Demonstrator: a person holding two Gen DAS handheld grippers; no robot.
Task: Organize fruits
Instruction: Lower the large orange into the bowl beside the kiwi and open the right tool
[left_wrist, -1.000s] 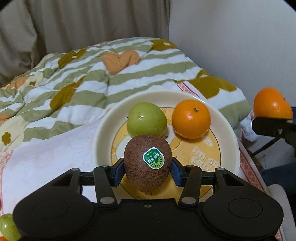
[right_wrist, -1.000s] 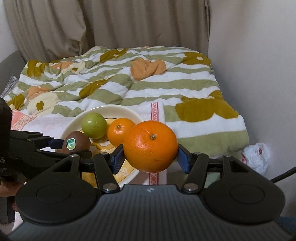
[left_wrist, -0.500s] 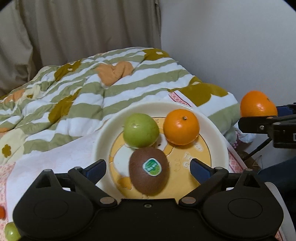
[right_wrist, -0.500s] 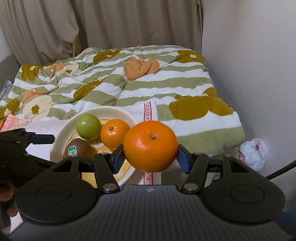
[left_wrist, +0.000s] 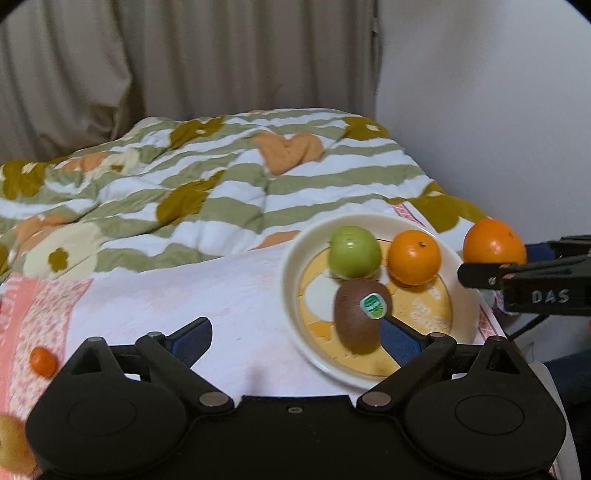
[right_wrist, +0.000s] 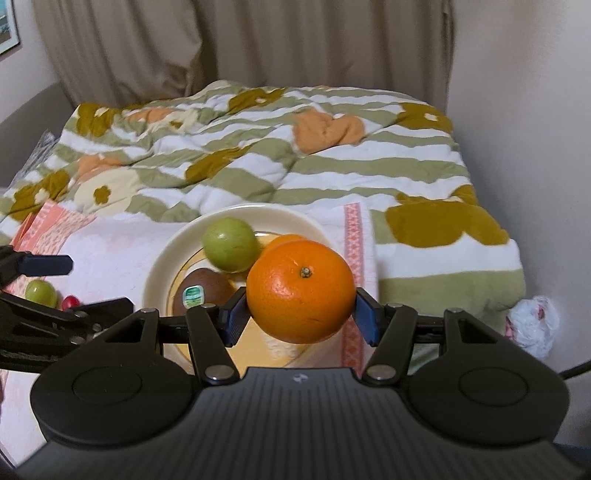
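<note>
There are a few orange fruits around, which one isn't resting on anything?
The big orange clamped in the right claw, held above the plate. The smaller orange sits on the plate, and a tiny one lies on the cloth.

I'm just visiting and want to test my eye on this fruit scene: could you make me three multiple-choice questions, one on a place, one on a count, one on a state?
1. Where does the kiwi lie?
A. on the plate
B. on the striped blanket
C. in the left gripper

2. How many fruits lie on the plate?
A. one
B. three
C. five

3. What is the right gripper doing?
A. standing open and bare
B. gripping a green fruit
C. gripping the large orange

Answers:
1 A, the kiwi rests on the plate's yellow centre, clear of the open left gripper.
2 B, the green fruit, the small orange and the kiwi lie there.
3 C, both blue pads press the large orange's sides above the plate.
</note>
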